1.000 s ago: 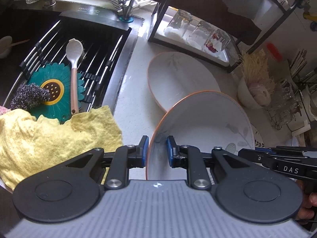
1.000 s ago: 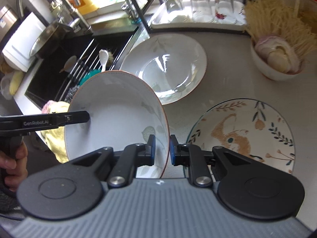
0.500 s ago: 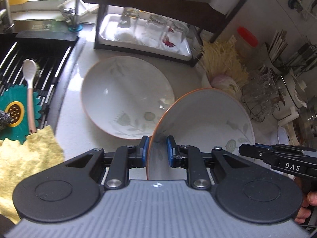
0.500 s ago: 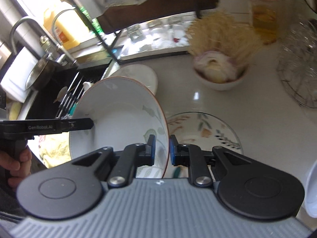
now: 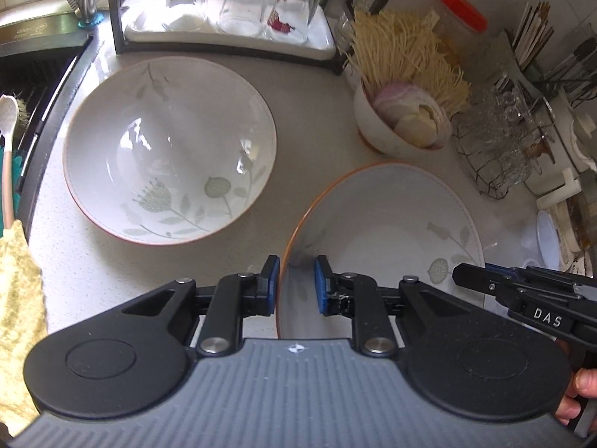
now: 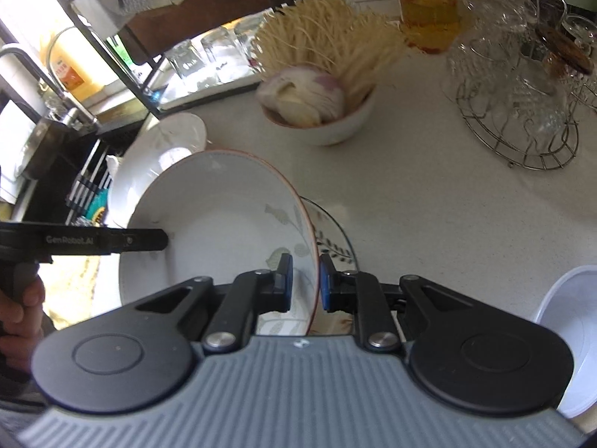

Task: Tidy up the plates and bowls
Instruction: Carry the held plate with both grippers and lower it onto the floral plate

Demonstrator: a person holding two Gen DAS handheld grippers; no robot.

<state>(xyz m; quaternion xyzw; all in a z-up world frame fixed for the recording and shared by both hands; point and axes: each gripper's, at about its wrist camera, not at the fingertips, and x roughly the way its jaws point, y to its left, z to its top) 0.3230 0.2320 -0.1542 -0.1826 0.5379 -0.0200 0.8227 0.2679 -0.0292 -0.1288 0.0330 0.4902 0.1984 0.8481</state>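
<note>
Held bowl (image 5: 391, 224): white glaze, thin orange-brown rim, pale grey-green leaf/flower print inside. Sits lower right of left wrist view, carried above the countertop (image 5: 317, 119). Left gripper (image 5: 296, 280) pinches its near rim, blue pads either side; right gripper (image 6: 305, 280) clamps the opposite rim the same way. Second bowl (image 5: 168, 142), same pattern, rests on the counter at centre left. Patterned glass plate (image 6: 332, 239) lies under the held bowl in right wrist view, mostly hidden.
</note>
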